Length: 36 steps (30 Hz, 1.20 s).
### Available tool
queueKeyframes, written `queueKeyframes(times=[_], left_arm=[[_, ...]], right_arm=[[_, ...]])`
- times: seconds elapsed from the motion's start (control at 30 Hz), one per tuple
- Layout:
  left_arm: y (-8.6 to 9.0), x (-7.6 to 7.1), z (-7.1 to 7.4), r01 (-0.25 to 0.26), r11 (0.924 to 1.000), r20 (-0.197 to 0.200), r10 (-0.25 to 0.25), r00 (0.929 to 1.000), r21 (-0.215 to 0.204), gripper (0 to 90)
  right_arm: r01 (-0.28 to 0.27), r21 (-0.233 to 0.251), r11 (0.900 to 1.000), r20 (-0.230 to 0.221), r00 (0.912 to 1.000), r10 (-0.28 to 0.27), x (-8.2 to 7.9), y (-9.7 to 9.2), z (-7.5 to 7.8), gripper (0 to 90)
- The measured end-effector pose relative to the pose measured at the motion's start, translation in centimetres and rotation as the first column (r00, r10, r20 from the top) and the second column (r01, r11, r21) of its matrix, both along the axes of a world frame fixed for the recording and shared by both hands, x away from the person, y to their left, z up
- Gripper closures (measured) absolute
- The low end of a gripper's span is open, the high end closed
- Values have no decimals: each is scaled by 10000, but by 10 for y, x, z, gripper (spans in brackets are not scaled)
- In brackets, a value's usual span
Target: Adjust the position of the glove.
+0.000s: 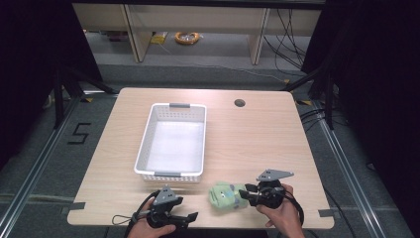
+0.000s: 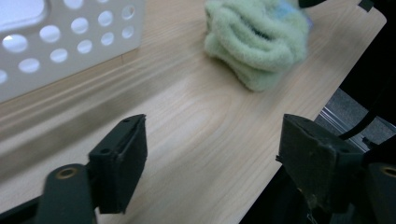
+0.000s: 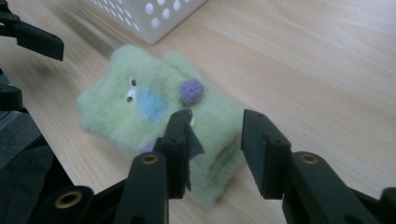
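Note:
A fuzzy green toy with small eyes, a blue patch and a purple pompom lies near the table's front edge. In the right gripper view the near end of the toy sits between the jaws of my right gripper, and both pads press into the fluff. From above, that right gripper meets the toy from its right side. My left gripper rests at the front edge, left of the toy. Its jaws stand wide open over bare wood, and the toy lies a short way beyond them.
An empty white perforated basket stands mid-table, just behind both grippers; its wall is close to the left jaw. A round cable hole sits at the back right. The wooden table has open surface to the right.

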State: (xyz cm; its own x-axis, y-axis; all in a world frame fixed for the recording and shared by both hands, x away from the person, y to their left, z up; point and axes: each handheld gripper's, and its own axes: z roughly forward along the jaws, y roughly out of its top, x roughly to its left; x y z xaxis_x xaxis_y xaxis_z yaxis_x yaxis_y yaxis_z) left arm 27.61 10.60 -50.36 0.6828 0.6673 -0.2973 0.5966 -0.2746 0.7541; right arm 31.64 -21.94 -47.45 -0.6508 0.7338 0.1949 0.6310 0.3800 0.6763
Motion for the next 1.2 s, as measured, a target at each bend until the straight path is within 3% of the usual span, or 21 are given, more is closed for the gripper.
queueKeyframes(times=[0.1,0.13,0.2,0.23,0.27,0.3,0.33,0.4,0.5,0.53,0.6,0.67,0.7,0.73,0.9,0.93,0.97,1.07,1.1,1.13,1.2], left_arm=[[-5,6,3,-19,9998,-96,17,10000,-217,290],[-7,8,4,-10,9997,-150,6,9999,-264,302],[-10,10,4,32,9996,-144,-35,9999,-268,311],[-12,11,5,70,9997,-120,-73,9999,-227,311],[-16,14,6,157,9996,-67,-158,9999,-218,324],[-16,14,6,157,9996,-67,-158,9999,-218,327],[-18,15,6,117,9996,-49,-118,9999,-244,328],[-22,18,8,154,9994,-99,-157,9998,-305,340],[-24,19,8,208,9992,-183,-214,9996,-352,341],[-26,18,8,169,9991,-229,-178,9996,-391,340],[-29,19,7,213,9988,-248,-224,9994,-444,341],[-30,19,8,220,9991,-231,-228,9995,-352,340],[-31,20,8,303,9992,-300,-311,9991,-277,339],[-32,21,8,340,9989,-312,-350,9989,-327,339],[-39,23,9,221,9989,-547,-244,9982,-424,330],[-41,25,9,232,9975,-819,-287,9962,-664,331],[-41,26,9,265,9976,-913,-323,9953,-641,336],[-44,27,10,221,9981,-882,-271,9957,-577,362],[-45,27,10,215,9982,-852,-263,9960,-567,362],[-46,29,10,226,9984,-898,-271,9956,-511,380],[-48,31,10,165,9988,-927,-207,9955,-461,398]], right_arm=[[94,215,9997,-141,9999,-91,1,4,-8,673],[-98,6,10000,-491,9987,98,2,2,-8,684],[-139,146,9998,-574,9982,147,2,0,-10,770],[-139,146,9998,-574,9982,147,2,0,-10,770],[-288,350,9990,-546,9980,307,1,-1,-10,852],[-185,346,9992,-595,9980,206,-1,0,-9,863],[-276,224,9994,-324,9991,283,-1,-1,-8,867],[-291,341,9990,53,9996,289,-4,0,-3,871],[-269,634,9976,204,9995,257,-9,-1,5,871],[4,592,9982,296,9996,-21,-15,-3,10,870],[161,521,9985,383,9991,-181,-14,-6,3,867],[309,448,9985,-24,9995,-309,-12,-9,-5,857],[487,612,9969,-445,9979,-460,-14,-7,-8,849],[231,554,9982,-393,9990,-210,-11,-8,-12,842],[281,502,9983,-185,9995,-272,-11,-8,-10,819],[343,432,9985,-163,9993,-336,-12,-8,-11,811],[169,485,9987,-341,9993,-152,-11,-8,-11,808],[345,430,9985,-202,9992,-337,-12,-8,-11,792],[332,628,9975,-185,9993,-321,-12,-7,-12,786],[392,400,9984,-379,9986,-377,-12,-9,-11,761],[289,423,9987,-267,9993,-277,-11,-10,-11,749]])
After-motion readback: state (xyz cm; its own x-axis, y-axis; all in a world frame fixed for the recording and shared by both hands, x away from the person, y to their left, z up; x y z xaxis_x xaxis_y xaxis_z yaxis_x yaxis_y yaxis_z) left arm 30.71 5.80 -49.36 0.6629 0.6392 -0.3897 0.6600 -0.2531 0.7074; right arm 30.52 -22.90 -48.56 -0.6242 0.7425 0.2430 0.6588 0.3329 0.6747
